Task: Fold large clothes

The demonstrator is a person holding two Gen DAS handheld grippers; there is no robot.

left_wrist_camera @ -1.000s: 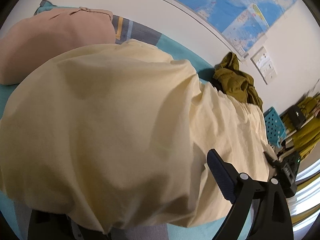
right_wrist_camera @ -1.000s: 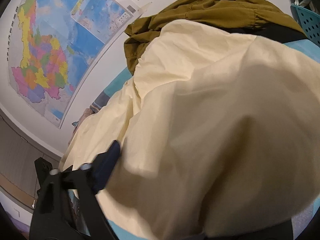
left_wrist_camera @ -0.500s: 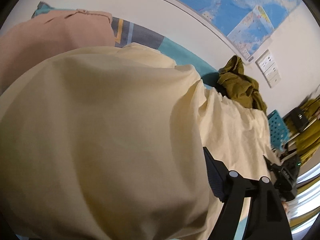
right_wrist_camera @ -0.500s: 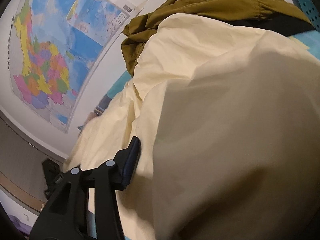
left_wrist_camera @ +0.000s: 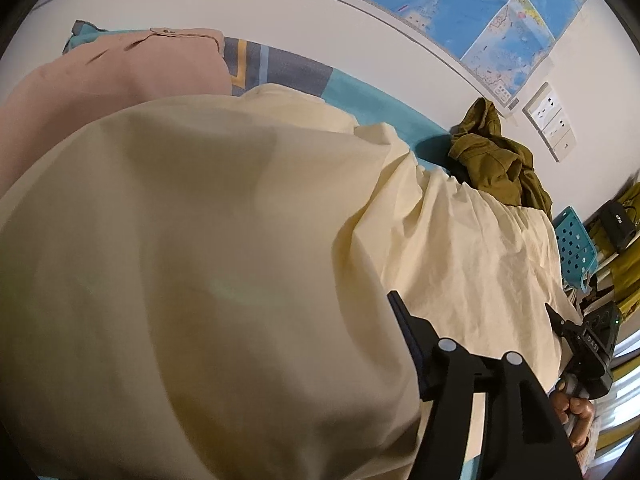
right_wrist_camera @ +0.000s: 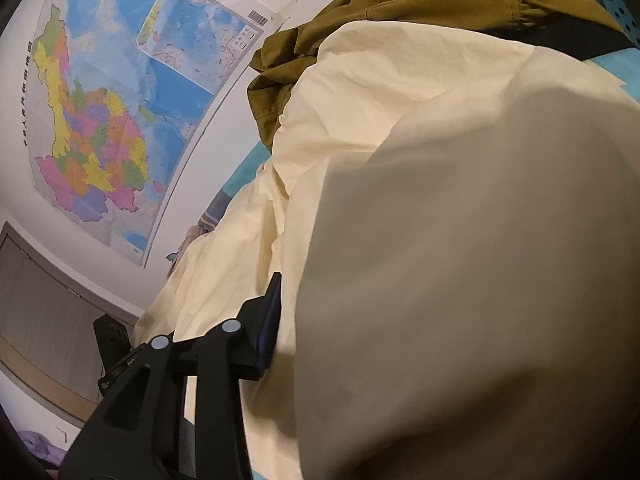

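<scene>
The cream garment [left_wrist_camera: 208, 264] fills most of both wrist views and lies on a bed with a teal sheet [left_wrist_camera: 376, 104]; a big fold of it rises close to each camera and hides much of what is below. In the left wrist view, the garment's far edge runs from 10 o'clock to 2 o'clock. Beyond it is a pink garment [left_wrist_camera: 120, 76] at 11 o'clock, touching the cream one, and an olive garment [left_wrist_camera: 496, 160] at 2 o'clock, whose lower part meets the cream edge. Free sheet shows only as a narrow band at 12 to 1 o'clock, under the white wall [left_wrist_camera: 280, 20] with a map [right_wrist_camera: 120, 120]. At 3 o'clock a blue perforated basket [left_wrist_camera: 576, 248] stands just beside the bed edge, so little room is open there. The left gripper [left_wrist_camera: 280, 360] shows only one dark finger [left_wrist_camera: 408, 336] at 5 o'clock, lying against the cloth; the other is under the fold. Its jaws are closing with cloth between them, but I cannot tell if the pads already press. The right gripper [right_wrist_camera: 360, 320] shows one finger [right_wrist_camera: 268, 320] at 7 o'clock, its pad touching the cream cloth; the second is covered, and a firm pinch cannot be judged. The right hand [left_wrist_camera: 576, 416] appears at 4 o'clock in the left view.
</scene>
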